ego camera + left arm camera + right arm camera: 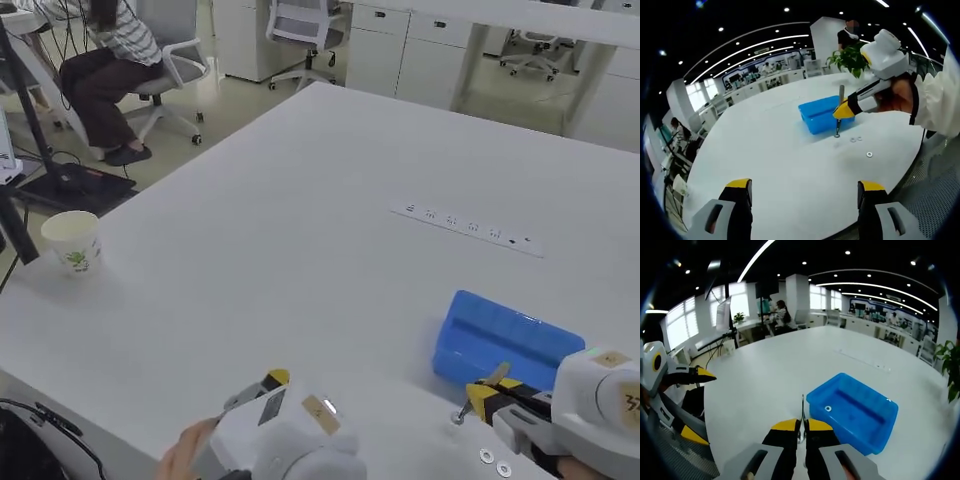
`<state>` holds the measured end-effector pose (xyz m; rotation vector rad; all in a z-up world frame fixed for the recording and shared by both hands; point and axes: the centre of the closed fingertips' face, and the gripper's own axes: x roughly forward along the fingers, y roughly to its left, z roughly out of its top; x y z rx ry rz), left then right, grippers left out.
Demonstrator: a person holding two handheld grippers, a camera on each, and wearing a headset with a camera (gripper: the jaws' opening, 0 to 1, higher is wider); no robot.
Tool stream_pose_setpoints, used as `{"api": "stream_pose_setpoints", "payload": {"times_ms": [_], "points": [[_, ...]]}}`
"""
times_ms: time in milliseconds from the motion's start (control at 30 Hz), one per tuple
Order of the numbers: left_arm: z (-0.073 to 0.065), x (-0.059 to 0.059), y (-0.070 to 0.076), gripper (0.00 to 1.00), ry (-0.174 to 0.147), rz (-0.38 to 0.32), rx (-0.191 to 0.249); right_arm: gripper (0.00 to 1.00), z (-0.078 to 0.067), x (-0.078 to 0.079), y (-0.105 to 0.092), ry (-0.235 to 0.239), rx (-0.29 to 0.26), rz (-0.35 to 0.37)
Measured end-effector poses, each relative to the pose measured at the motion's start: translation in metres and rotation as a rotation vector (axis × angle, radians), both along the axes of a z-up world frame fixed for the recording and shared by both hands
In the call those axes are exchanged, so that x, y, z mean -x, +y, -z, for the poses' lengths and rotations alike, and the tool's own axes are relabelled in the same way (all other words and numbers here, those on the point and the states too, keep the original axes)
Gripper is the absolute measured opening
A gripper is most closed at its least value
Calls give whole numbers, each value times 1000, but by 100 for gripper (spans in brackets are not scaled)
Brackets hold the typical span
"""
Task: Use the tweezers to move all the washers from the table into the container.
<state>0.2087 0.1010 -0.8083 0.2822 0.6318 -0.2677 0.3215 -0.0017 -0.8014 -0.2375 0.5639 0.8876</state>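
Nearest, the left gripper (805,192) hangs idle short of the container (820,115), jaws wide apart, nothing between them. The right gripper (802,426) has its jaws pressed together on the tweezers (840,112), tips down at the table (300,230) just in front of the container. I can't tell if the tips hold a washer. Loose washers (869,154) lie on the table just on the near side of the container. Risks, as I judge them: the washers are thin and flat, so the tips may skid and flick one away. The tweezers could twist in the jaws, or a washer could drop before clearing the container wall. The right gripper view adds a washer (828,408) lying inside the container. The left gripper view gives a side look at the tips and three table washers, against two countable in the head view. Beyond the container are a power strip (467,228), then a paper cup (72,240) and a seated person (115,60) far off.
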Motion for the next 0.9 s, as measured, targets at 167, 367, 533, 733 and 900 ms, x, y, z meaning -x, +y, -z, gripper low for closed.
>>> {"api": "stream_pose_setpoints", "payload": {"times_ms": [167, 367, 533, 733, 900], "points": [[0, 0, 0, 89, 0, 2, 2, 1, -10, -1, 0, -12, -10, -12], [1, 0, 0, 89, 4, 0, 1, 1, -22, -9, -2, -26, -27, -10], [2, 1, 1, 92, 4, 4, -9, 1, -33, -17, -4, -47, -48, 6], [-1, 0, -3, 94, -3, 12, 36, 1, -40, -28, -6, -74, -53, 13], [-5, 0, -4, 95, -13, 10, 63, 1, -45, -34, -6, -94, -49, 13]]}}
